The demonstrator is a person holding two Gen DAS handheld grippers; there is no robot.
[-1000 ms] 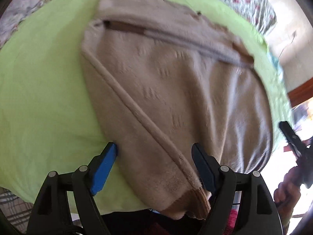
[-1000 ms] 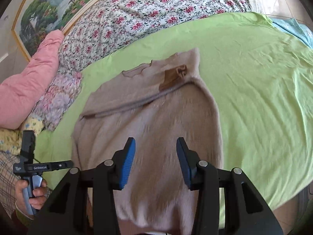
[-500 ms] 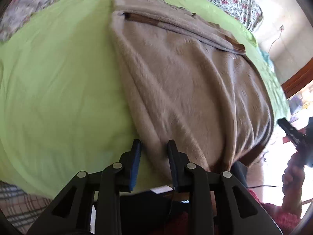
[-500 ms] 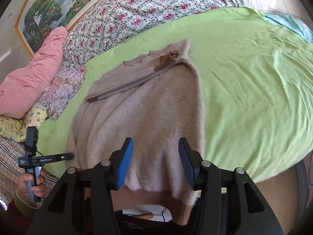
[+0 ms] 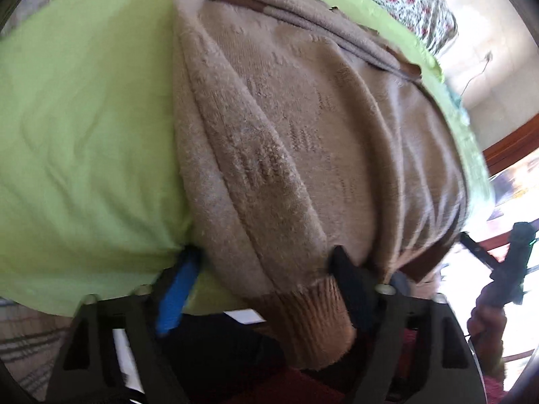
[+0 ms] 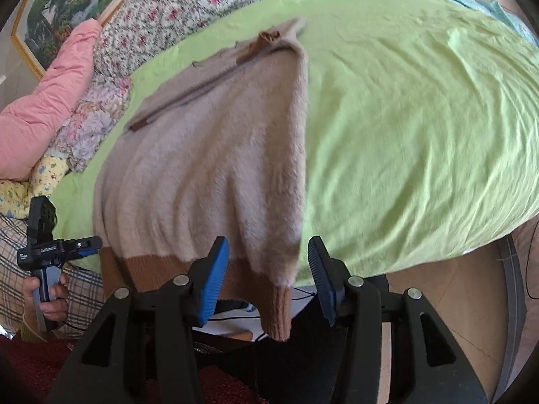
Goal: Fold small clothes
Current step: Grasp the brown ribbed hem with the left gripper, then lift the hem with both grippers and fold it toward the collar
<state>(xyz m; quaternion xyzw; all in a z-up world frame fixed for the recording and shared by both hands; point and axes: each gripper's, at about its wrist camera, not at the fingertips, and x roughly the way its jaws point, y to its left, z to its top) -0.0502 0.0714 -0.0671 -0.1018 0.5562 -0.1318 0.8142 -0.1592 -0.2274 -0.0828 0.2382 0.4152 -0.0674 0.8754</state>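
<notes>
A beige sweater (image 6: 209,168) lies on the green bed sheet (image 6: 421,134), hem hanging over the bed's edge. Both grippers, left (image 5: 262,269) and right (image 6: 266,269), straddle hem corners, jaws half open, the left's having just widened. Close squarely on the ribbing before lifting.

The left gripper (image 5: 262,269) pointed steeply down, its fingers (image 5: 175,289) just having opened. The right gripper (image 6: 269,269) angled down, fingers (image 6: 212,276) parted, each held by a hand (image 6: 47,296).
</notes>
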